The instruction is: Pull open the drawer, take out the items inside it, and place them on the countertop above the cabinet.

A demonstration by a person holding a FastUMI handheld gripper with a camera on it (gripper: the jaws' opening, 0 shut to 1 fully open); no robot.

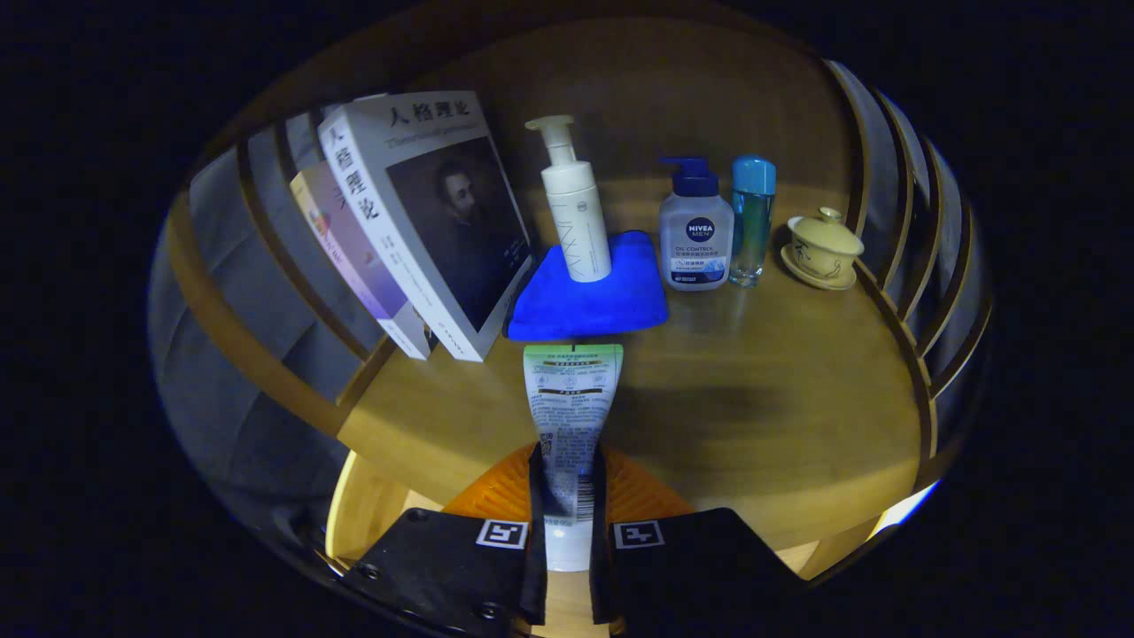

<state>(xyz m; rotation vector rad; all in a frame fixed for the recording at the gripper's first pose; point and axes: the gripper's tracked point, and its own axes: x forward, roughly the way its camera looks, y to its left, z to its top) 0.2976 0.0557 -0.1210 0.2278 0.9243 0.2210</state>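
Gripper (pixel 567 496) closed on a tube (pixel 571 416), both fingers pressing its lower end, tube sticking fwd over the countertop (pixel 762 416), its far end just short of the blue cloth (pixel 589 297). Looks like item's out of the drawer and mid-placement, not yet set down. On top already: books (pixel 416 230), pump bottle (pixel 576 213) on the cloth, Nivea bottle (pixel 695 230), blue-cap bottle (pixel 753 221), lidded cup (pixel 824 248). Drawer contents hidden, so can't tell what's left inside.

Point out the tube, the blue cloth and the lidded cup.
tube (pixel 571 403): gripper view, printed body ahead of the fingers.
blue cloth (pixel 620 301): gripper view, bare top.
lidded cup (pixel 824 244): gripper view, side wall.
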